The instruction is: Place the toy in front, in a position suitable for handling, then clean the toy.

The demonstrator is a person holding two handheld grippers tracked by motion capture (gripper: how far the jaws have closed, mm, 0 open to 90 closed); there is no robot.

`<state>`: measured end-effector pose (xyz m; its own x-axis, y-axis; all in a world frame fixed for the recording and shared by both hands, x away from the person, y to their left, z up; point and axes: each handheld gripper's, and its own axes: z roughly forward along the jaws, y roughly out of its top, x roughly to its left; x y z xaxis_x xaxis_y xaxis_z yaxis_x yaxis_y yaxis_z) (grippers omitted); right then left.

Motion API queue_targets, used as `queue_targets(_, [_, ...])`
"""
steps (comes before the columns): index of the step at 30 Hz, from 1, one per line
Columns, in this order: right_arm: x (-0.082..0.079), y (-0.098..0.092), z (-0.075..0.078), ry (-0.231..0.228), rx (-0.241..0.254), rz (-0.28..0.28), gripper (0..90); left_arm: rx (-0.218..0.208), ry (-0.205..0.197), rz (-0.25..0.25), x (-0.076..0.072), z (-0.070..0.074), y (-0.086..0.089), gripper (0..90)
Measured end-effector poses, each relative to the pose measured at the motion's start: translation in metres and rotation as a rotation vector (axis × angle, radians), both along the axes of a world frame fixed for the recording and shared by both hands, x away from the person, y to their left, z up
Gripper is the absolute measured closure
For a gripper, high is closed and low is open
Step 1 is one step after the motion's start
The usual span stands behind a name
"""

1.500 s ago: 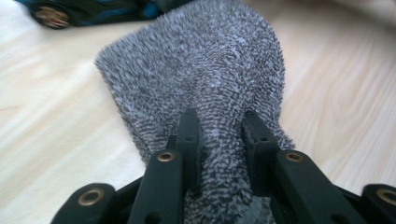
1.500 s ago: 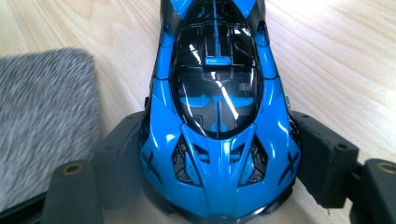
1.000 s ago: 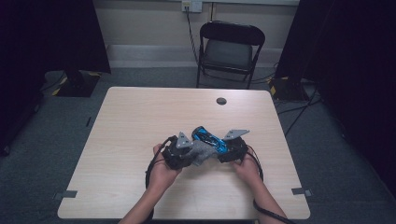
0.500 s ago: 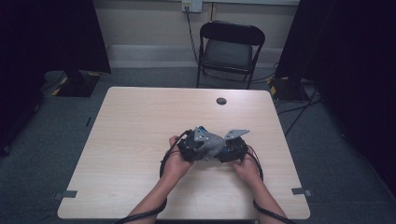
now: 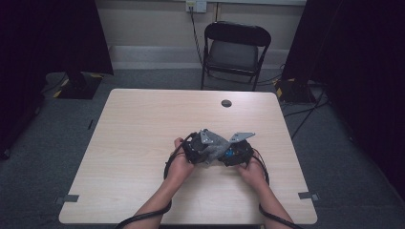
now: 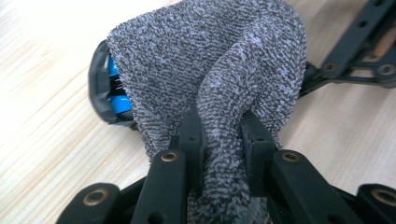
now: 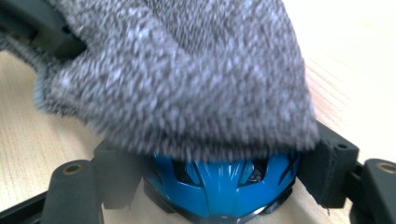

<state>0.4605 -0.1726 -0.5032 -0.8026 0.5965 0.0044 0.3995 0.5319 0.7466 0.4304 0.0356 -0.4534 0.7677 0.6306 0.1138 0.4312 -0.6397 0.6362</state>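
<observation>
Low over the middle of the table [image 5: 143,133], a grey knitted cloth [image 5: 214,147] hangs over a blue and black vented object [image 5: 229,153]. In the left gripper view my left gripper [image 6: 222,135] is shut on a bunched fold of the cloth [image 6: 210,60], and the blue object [image 6: 116,88] peeks out at its left. In the right gripper view my right gripper [image 7: 219,172] is shut on the blue object [image 7: 219,182], one jaw against each side, with the cloth [image 7: 187,70] covering its top. In the high view the left gripper [image 5: 209,151] and right gripper [image 5: 229,155] nearly meet.
A small black round thing [image 5: 226,103] lies near the table's far edge. A black folding chair [image 5: 236,50] stands beyond the table. Cables loop from both grippers past the person's forearms to the near edge.
My left gripper has moved right and down towards the right one, drawing the grey cloth over the blue object, which lay mostly bare before. The right gripper has stayed put.
</observation>
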Motion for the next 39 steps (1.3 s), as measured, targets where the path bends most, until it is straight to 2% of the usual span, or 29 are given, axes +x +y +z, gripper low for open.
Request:
queue_targets(10, [0.0,0.0,0.0,0.001,0.0,0.0,25.1,0.019,-0.022,0.048,0.015,0.003,0.018,74.1])
queue_targets(14, [0.0,0.0,0.0,0.001,0.001,0.0,25.0,-0.001,-0.032,0.086,0.019,0.004,0.024,74.1])
queue_targets(18, [0.0,0.0,0.0,0.001,0.001,0.0,25.1,-0.026,-0.019,0.101,0.023,0.004,0.03,74.1])
queue_targets(22, [0.0,0.0,0.0,0.002,0.001,0.0,25.1,-0.026,-0.026,0.119,0.024,0.006,0.034,74.1])
queue_targets(23, [0.0,0.0,0.0,0.001,0.001,0.0,25.1,-0.039,-0.028,0.128,0.025,0.007,0.037,74.2])
queue_targets(30, [0.0,0.0,0.0,0.002,0.002,0.001,25.1,-0.069,-0.017,0.182,0.027,0.011,0.06,74.2])
queue_targets(39, [0.0,0.0,0.0,0.003,0.003,0.001,25.2,-0.105,-0.013,0.197,0.021,0.018,0.075,74.2])
